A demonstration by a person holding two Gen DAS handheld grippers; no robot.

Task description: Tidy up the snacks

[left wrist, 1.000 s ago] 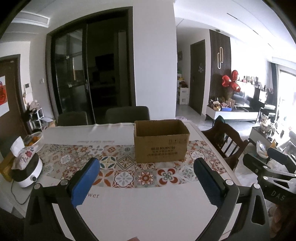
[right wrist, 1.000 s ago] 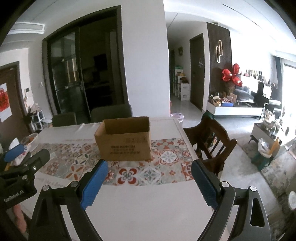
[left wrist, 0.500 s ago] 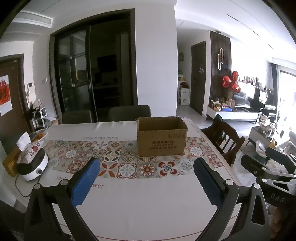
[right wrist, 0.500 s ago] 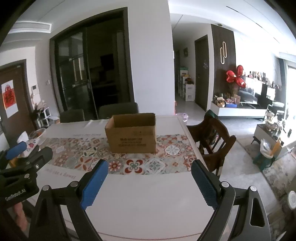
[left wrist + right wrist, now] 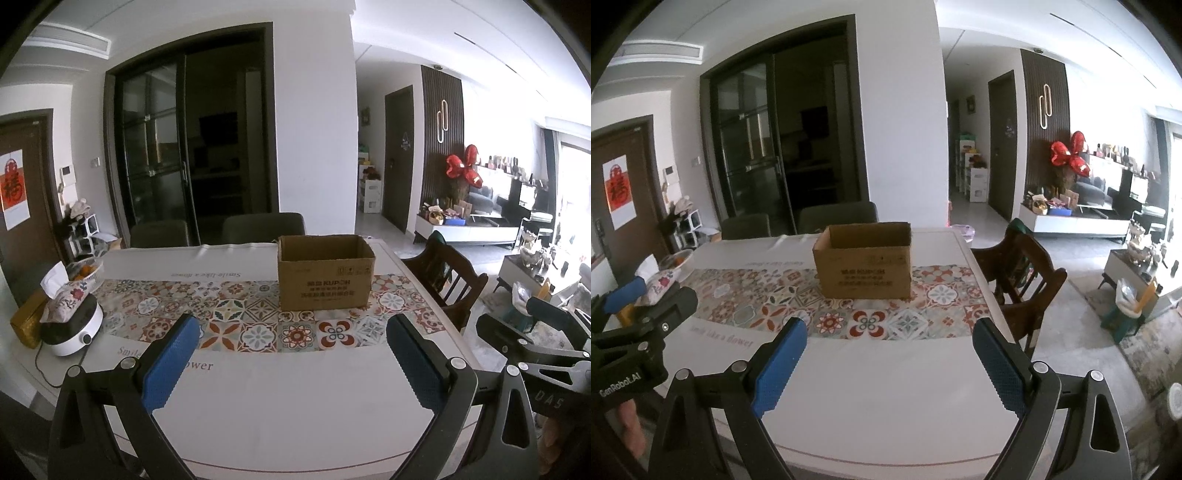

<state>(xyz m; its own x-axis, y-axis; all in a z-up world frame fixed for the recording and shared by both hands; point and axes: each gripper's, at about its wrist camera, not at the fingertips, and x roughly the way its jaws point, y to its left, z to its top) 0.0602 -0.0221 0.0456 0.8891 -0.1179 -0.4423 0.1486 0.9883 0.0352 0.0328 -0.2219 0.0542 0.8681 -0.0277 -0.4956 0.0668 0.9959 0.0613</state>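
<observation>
Cardboard box (image 5: 325,271): brown, top open, printed lettering on its near face; what is inside cannot be seen from either wrist view. It stands upright on the patterned tile band (image 5: 236,319) of the table (image 5: 295,398), toward the far right part of that band. No snack items are identifiable in either view.

Left gripper (image 5: 295,365): blue-padded fingers (image 5: 170,363) spread wide apart, nothing between them; it hangs over the bare white near part of the table, well short of the box, with the box slightly to the right of its midline.

Right gripper (image 5: 888,367): blue-padded fingers (image 5: 995,369) likewise wide apart and empty, over the white near edge of the table, the box ahead and a little left of centre. In this view the left gripper's black body shows at the left margin, with part of a hand (image 5: 628,424) beneath it.

Tissue pouch (image 5: 62,299): floral, white tissue protruding, resting on a white round appliance (image 5: 72,330) far to the left of the box, at the table's left edge.

Fruit bowl (image 5: 90,269): behind the appliance, left of the box.

Wooden chair (image 5: 448,277): dark, just right of the box, at the table's side.

Two upholstered chairs (image 5: 264,229): behind the box, at the table's far edge.
</observation>
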